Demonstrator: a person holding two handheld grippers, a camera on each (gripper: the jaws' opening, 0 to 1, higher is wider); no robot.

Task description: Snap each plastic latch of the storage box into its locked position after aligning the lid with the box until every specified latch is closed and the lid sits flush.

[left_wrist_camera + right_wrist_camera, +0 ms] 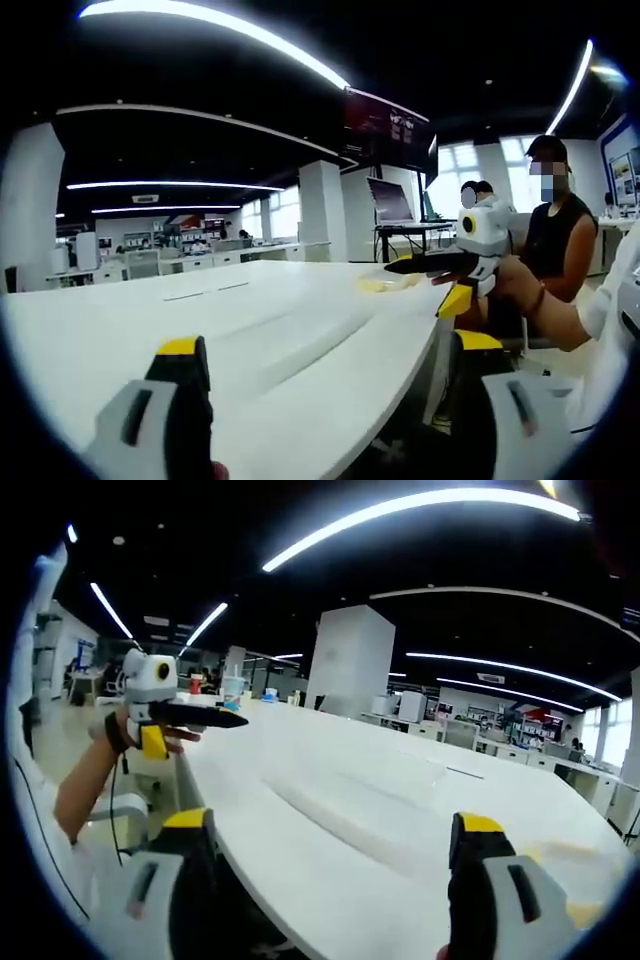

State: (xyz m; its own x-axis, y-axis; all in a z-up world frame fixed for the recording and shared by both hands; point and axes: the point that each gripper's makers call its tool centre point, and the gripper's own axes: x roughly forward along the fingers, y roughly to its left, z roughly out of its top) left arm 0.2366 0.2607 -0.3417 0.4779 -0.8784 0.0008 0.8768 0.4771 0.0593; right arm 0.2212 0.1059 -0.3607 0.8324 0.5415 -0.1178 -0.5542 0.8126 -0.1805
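- A long white table [250, 330] carries everything; its glossy top runs away from the left gripper [330, 400], whose yellow-tipped jaws rise spread apart at the near edge.
- In the right gripper view the same white top [400, 820] stretches ahead of the right gripper [335, 880], jaws likewise spread.
- A broad, low white shape [290, 345] lies on it just beyond the left jaws, hard to tell from the tabletop.
- A small yellowish thing [388, 284] lies farther off, below the other gripper's black jaw; too blurred to name.
- The table's curved edge drops away beside the right-hand jaw.
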